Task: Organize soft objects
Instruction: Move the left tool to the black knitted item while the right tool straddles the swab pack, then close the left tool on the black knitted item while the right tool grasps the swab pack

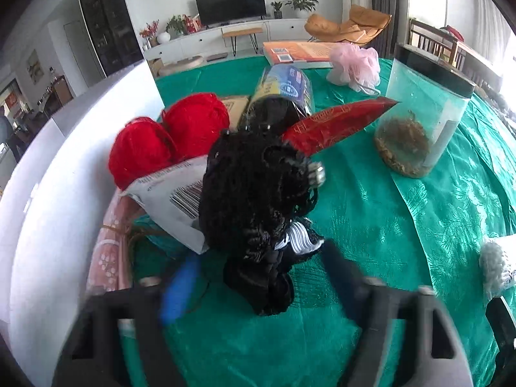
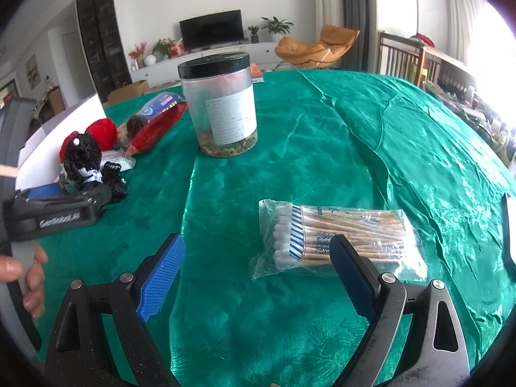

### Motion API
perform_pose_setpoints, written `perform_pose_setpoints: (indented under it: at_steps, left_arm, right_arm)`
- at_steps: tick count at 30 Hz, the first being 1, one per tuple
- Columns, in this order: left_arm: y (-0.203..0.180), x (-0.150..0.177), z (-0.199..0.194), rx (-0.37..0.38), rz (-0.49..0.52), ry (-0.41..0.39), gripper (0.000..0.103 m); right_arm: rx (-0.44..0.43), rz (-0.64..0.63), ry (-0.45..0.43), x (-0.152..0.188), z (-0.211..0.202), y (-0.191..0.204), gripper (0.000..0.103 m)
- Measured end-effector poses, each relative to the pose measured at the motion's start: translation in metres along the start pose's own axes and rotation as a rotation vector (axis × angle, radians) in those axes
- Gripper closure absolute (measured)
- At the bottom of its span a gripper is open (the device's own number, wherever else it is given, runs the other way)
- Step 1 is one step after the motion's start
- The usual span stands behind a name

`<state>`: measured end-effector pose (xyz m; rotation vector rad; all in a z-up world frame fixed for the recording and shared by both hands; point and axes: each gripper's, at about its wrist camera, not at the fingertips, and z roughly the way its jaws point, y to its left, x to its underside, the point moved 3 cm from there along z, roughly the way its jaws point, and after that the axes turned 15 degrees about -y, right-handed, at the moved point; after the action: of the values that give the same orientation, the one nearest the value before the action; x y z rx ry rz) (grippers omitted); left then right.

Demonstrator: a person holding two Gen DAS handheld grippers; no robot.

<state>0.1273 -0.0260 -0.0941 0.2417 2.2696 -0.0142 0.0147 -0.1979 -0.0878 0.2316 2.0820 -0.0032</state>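
Note:
A black lacy soft bundle [image 1: 258, 206] with a white striped band lies on the green tablecloth [image 1: 387, 242], between the fingers of my open left gripper [image 1: 258, 267]; the jaws are blurred and I cannot tell if they touch it. Two red yarn balls [image 1: 167, 138] sit behind it. The bundle also shows in the right wrist view [image 2: 84, 161]. My right gripper [image 2: 254, 267] is open and empty, its right finger beside a bag of cotton swabs [image 2: 338, 238]. A pink mesh puff [image 1: 354, 64] lies far back.
A clear jar with a black lid [image 2: 222, 103] stands mid-table. A red packet [image 1: 335, 125], a blue packet [image 1: 287, 90], a barcode pouch [image 1: 174, 203] and a white box wall [image 1: 64, 167] crowd the left. A pale fuzzy item [image 1: 496, 264] lies right.

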Motion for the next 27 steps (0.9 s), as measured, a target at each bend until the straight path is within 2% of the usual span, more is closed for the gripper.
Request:
perform_pose_setpoints:
  at_steps: [2, 4, 5, 6, 7, 9, 11, 12, 13, 16, 18, 20, 24, 25, 27]
  left_arm:
    - [0.001, 0.006, -0.007, 0.073, -0.026, 0.013, 0.073]
    - [0.001, 0.015, -0.028, 0.146, 0.016, 0.002, 0.073]
    - [0.000, 0.020, -0.039, 0.211, 0.017, 0.006, 0.073]
    - [-0.001, 0.026, -0.054, 0.313, 0.009, 0.017, 0.072]
    - [0.000, 0.029, -0.064, 0.368, 0.012, 0.023, 0.072]
    - [-0.002, 0.032, -0.079, 0.403, 0.044, 0.027, 0.070]
    - [-0.003, 0.032, -0.082, 0.412, 0.053, 0.029, 0.053]
    - [-0.004, 0.032, -0.081, 0.418, 0.049, 0.029, 0.030]
    - [-0.005, 0.032, -0.080, 0.411, 0.047, 0.025, 0.017]
    - [-0.011, 0.034, -0.079, 0.421, 0.075, 0.020, 0.016]
    - [-0.018, 0.035, -0.078, 0.429, 0.123, 0.005, 0.016]
    - [-0.026, 0.038, -0.081, 0.429, 0.201, -0.021, 0.016]
    - [-0.052, 0.041, -0.077, 0.422, 0.341, -0.060, 0.016]
    - [-0.059, 0.042, -0.074, 0.427, 0.364, -0.065, 0.016]
    - [-0.068, 0.043, -0.065, 0.409, 0.397, -0.055, 0.017]
  right_arm:
    - [0.010, 0.008, -0.013, -0.002, -0.002, -0.003, 0.010]
    - [0.014, 0.032, -0.036, -0.004, -0.006, -0.008, 0.010]
    - [0.015, 0.050, -0.049, -0.006, -0.008, -0.012, 0.010]
    - [0.017, 0.070, -0.061, -0.008, -0.009, -0.016, 0.010]
    - [0.018, 0.092, -0.072, -0.009, -0.010, -0.020, 0.010]
    - [0.021, 0.145, -0.086, -0.011, -0.011, -0.030, 0.010]
    - [0.029, 0.207, -0.092, -0.012, -0.011, -0.042, 0.010]
    - [0.035, 0.245, -0.096, -0.012, -0.012, -0.049, 0.010]
    - [0.040, 0.289, -0.103, -0.012, -0.014, -0.057, 0.010]
    - [0.014, 0.479, -0.093, -0.009, -0.021, -0.089, 0.010]
    - [-0.066, 0.586, -0.016, -0.006, -0.020, -0.107, 0.010]
    - [-0.138, 0.619, 0.111, -0.004, -0.016, -0.118, 0.010]
    - [-0.256, 0.603, 0.482, 0.011, 0.010, -0.109, 0.010]
    - [-0.271, 0.565, 0.500, 0.009, 0.016, -0.103, 0.009]
    - [-0.239, 0.499, 0.502, -0.004, 0.034, -0.099, 0.009]
